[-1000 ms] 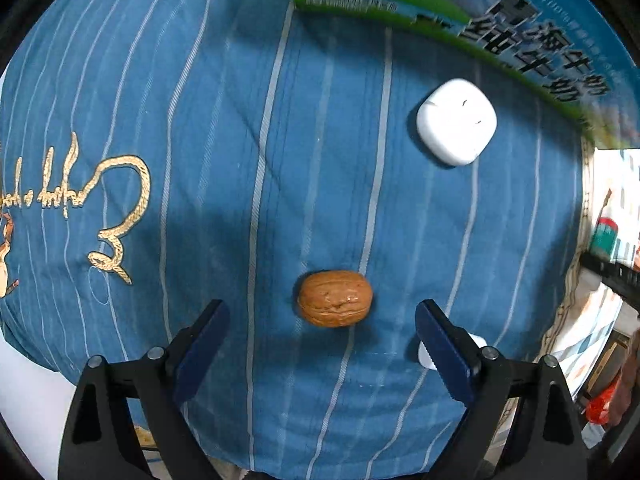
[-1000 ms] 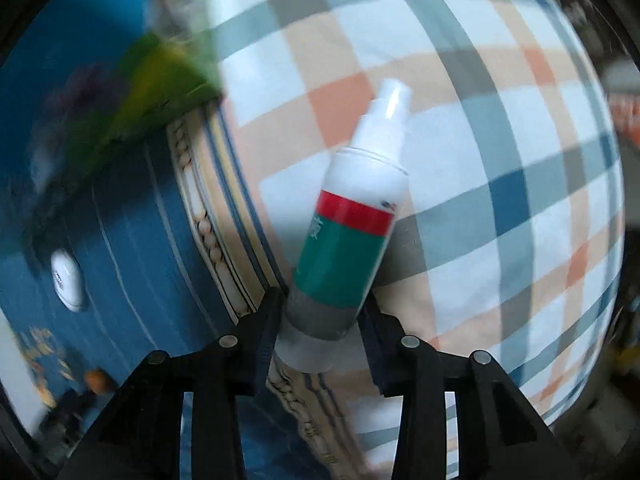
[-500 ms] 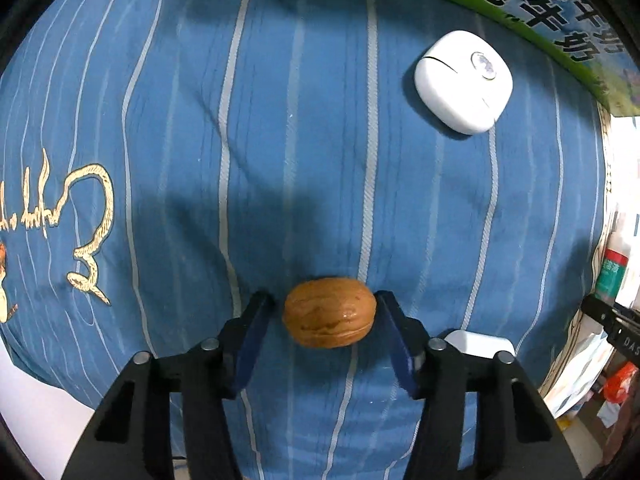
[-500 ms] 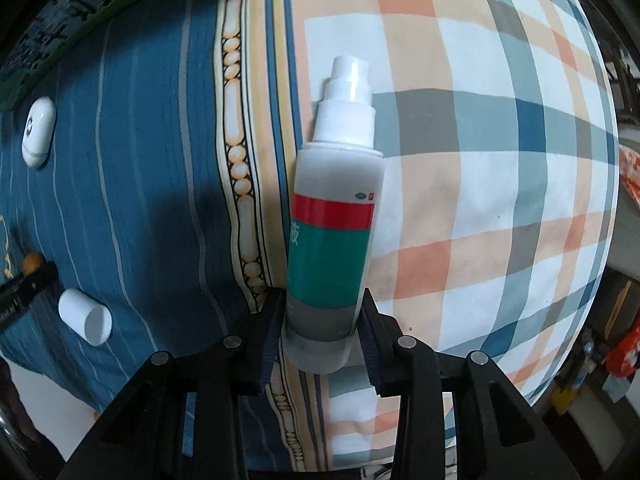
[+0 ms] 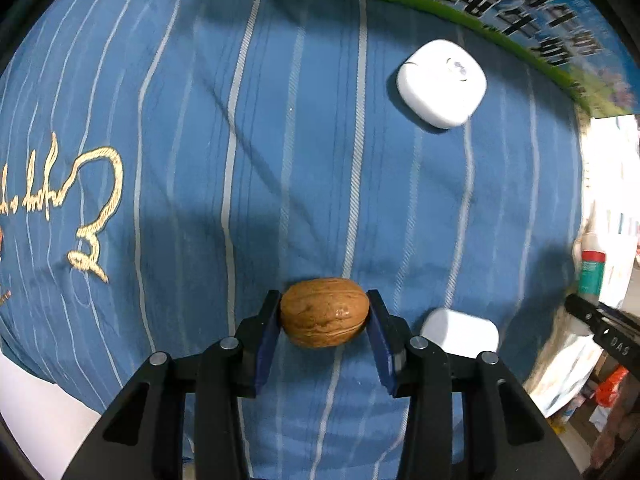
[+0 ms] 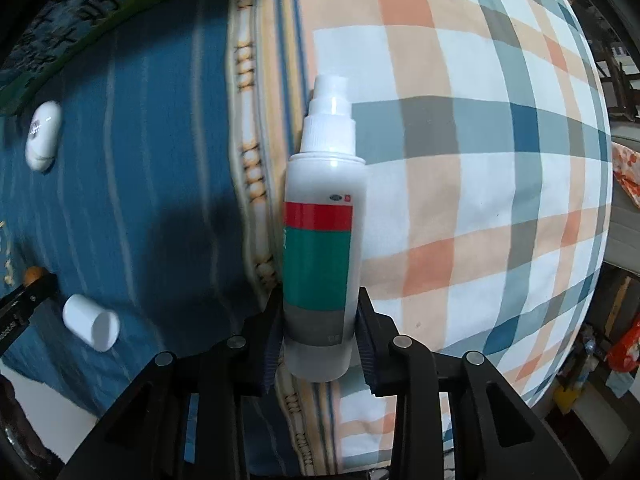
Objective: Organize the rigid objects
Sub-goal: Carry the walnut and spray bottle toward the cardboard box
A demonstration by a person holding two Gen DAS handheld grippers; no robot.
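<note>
We have our left tool just closed on the walnut (on the blue cloth); the right tool pinches the spray bottle. Next we judge: lift both gently.

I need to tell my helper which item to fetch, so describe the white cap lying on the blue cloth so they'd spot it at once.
Start at the blue striped cloth. Near its lower edge, close beside the walnut, lies the small white cap, a short cylinder on its side. The only other white thing there, the earbud case, is flatter and rounded-square, up by the milk carton.
</note>
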